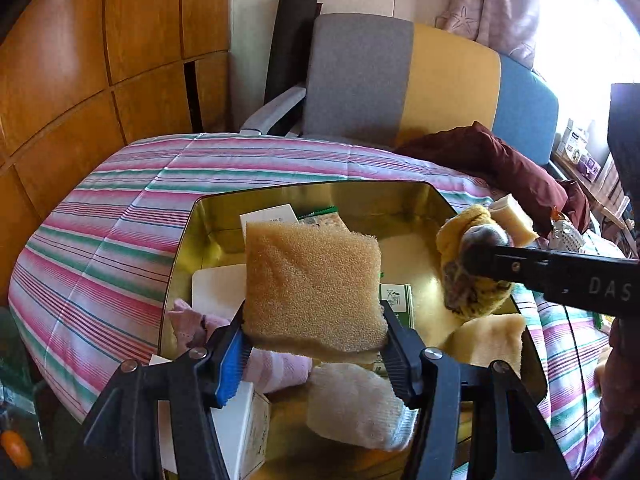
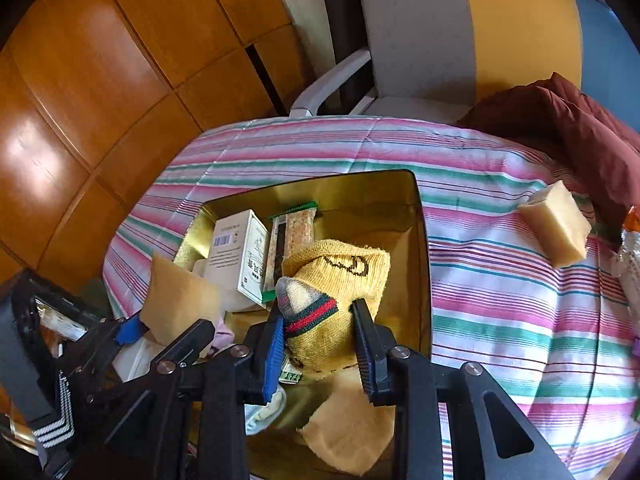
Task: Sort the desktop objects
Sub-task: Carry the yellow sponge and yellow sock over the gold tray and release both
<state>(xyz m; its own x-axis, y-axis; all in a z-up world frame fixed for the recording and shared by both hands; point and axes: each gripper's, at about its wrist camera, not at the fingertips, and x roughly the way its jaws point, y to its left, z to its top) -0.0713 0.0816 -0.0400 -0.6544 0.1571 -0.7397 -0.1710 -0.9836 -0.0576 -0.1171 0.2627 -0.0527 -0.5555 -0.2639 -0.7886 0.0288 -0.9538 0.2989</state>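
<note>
Left wrist view: the left gripper (image 1: 314,350) clamps a tan sponge (image 1: 314,284) by its near edge, the flat slab standing up and away from the jaws above the gold tin (image 1: 188,240), a white sock (image 1: 356,412) just below. Right wrist view: the right gripper (image 2: 318,344) is clenched on a rolled yellow sock (image 2: 340,292), long axis pointing away from the jaws, grey toe toward the left finger, over the same tin (image 2: 424,264); another sponge (image 2: 558,224) lies well off to the right on the striped cloth (image 2: 500,312).

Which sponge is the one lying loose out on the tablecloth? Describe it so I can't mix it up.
Start at the gold tin on the striped tablecloth, then look right, toward the maroon cloth. The sponge block lies there alone on the stripes: thick and pale yellow, outside the tin, unlike the flat sponge held by the left gripper.
</note>
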